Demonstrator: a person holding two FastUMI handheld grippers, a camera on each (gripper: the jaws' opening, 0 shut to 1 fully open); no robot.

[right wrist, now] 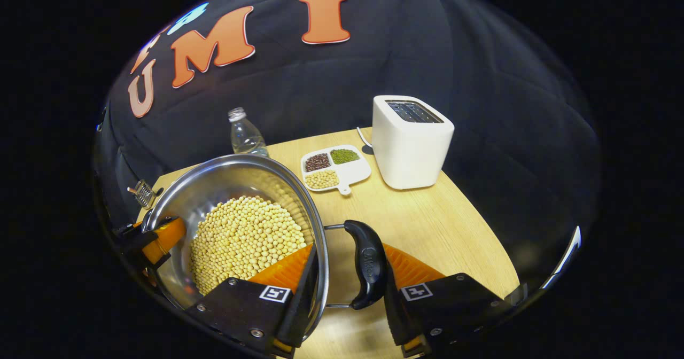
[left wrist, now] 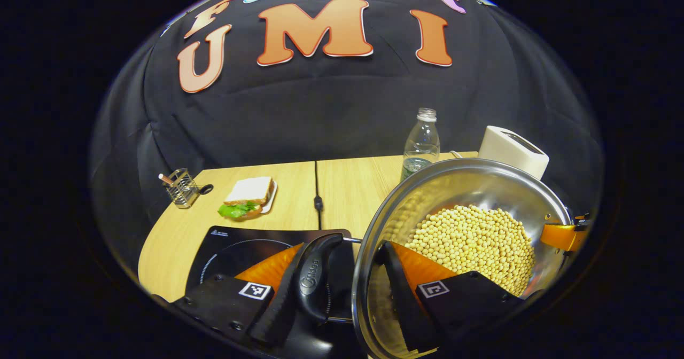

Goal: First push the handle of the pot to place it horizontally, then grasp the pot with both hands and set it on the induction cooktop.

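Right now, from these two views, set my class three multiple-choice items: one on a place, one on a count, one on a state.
1. Where is the bottle?
A. behind the pot
B. inside the pot
C. lying flat in front of the pot

2. How many sections of the tray hold grains?
A. one
B. three
C. five

3. The pot is:
A. lidded
B. empty
C. open, holding beans

Answers:
1 A, it stands upright beyond the pot's far rim.
2 B, there are dark, green and pale piles.
3 C, the beans show and no lid is on.
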